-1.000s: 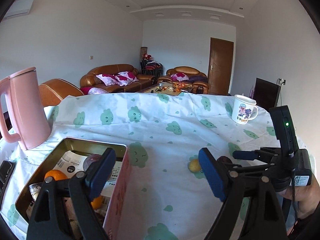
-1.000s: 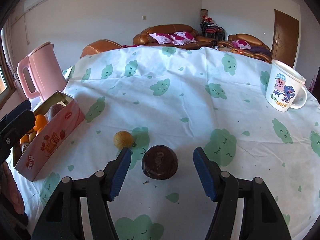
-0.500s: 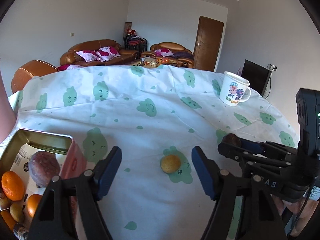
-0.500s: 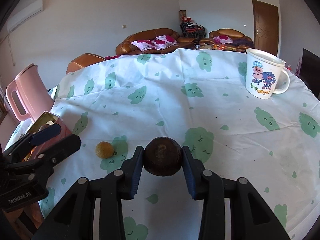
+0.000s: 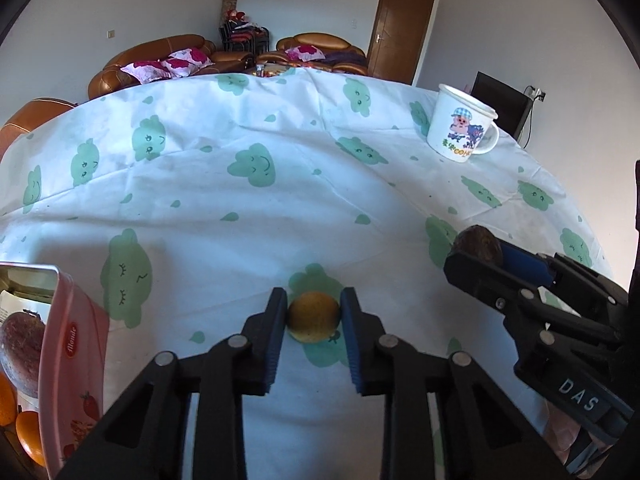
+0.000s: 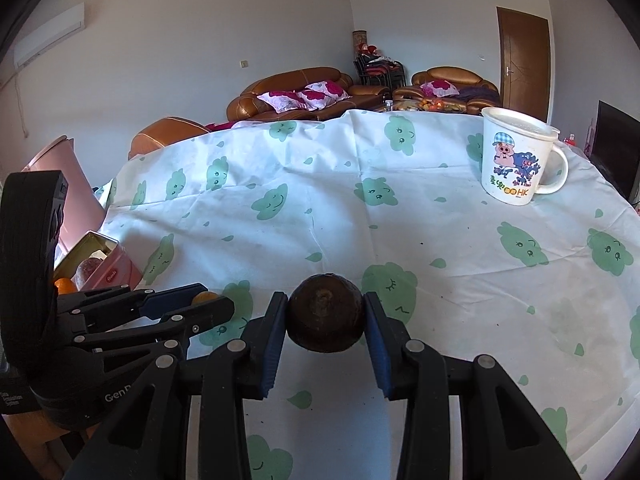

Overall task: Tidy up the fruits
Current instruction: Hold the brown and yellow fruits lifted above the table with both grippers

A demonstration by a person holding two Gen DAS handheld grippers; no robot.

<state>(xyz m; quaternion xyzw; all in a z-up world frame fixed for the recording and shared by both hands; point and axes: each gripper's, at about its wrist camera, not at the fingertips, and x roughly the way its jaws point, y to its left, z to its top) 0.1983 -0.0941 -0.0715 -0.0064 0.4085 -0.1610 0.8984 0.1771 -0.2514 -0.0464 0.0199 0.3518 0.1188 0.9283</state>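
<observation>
black frames | blue-padded fingers (image 5: 276, 332) | silver screws | "DAS" lettering

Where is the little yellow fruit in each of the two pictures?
Left wrist view: the little yellow fruit sits low in the middle, pinched between the left tongs.
Right wrist view: only a sliver of it peeks out at lower left, behind those same tongs.
Shared landmark: the cartoon mug stands toward the right on the tablecloth in both.
</observation>
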